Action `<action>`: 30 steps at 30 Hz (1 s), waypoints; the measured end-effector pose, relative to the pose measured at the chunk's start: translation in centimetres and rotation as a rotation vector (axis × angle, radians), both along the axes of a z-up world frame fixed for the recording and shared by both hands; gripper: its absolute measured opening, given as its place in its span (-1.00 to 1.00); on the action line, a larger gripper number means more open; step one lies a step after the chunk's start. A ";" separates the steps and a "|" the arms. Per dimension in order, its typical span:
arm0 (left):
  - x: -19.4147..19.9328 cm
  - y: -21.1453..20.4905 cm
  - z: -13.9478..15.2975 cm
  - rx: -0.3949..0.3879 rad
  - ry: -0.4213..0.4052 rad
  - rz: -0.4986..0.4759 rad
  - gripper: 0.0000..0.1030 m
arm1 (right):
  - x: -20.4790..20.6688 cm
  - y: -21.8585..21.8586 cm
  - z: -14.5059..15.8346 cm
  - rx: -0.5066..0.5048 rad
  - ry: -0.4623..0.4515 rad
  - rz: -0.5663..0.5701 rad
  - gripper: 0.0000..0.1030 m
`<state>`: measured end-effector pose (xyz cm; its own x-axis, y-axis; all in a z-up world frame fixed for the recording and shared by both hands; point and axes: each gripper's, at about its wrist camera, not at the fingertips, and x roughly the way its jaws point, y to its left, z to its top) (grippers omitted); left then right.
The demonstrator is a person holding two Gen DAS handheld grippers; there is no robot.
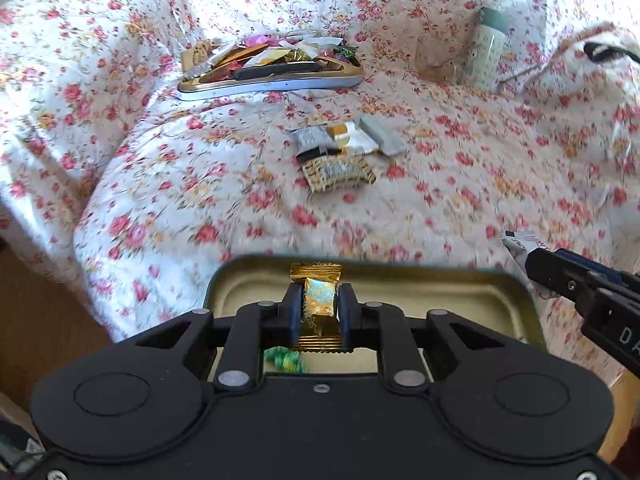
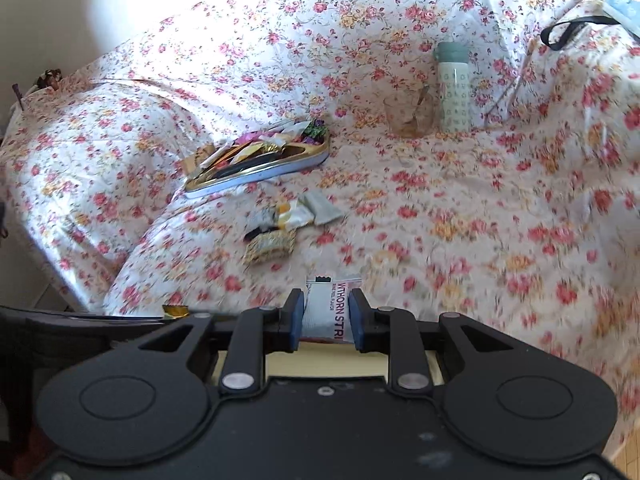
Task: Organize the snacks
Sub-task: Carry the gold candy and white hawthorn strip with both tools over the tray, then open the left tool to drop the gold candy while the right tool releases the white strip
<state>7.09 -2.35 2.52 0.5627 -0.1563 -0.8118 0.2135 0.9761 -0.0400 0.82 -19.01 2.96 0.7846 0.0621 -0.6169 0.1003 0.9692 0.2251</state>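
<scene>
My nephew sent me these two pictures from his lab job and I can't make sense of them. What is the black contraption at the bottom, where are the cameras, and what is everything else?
Each black contraption is a hand-held two-finger gripper with a camera on it that looks forward along the fingers. One picture comes from the left gripper, the other from the right gripper. The left one is shut on a gold candy above an open tin that holds a green sweet. The right one is shut on a white snack packet. Ahead lies a flowered cloth with a tray of snacks, a small pile of packets, a glass and a bottle.
</scene>
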 end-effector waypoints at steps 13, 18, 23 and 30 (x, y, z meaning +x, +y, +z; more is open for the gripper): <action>-5.5 2.2 -0.6 0.049 -0.031 0.112 -0.50 | -6.6 0.9 -0.1 -0.020 0.006 -0.037 -0.49; -6.5 3.5 -1.0 0.037 -0.032 0.154 -0.49 | -8.3 0.5 0.0 -0.031 0.004 -0.055 -0.49; -6.1 4.5 -1.7 0.049 -0.025 0.189 -0.48 | -8.4 0.4 -0.8 -0.037 0.033 -0.066 -0.49; -6.5 5.0 -2.4 0.040 -0.009 0.197 -0.35 | -8.5 0.5 -1.7 -0.032 0.072 -0.060 -0.49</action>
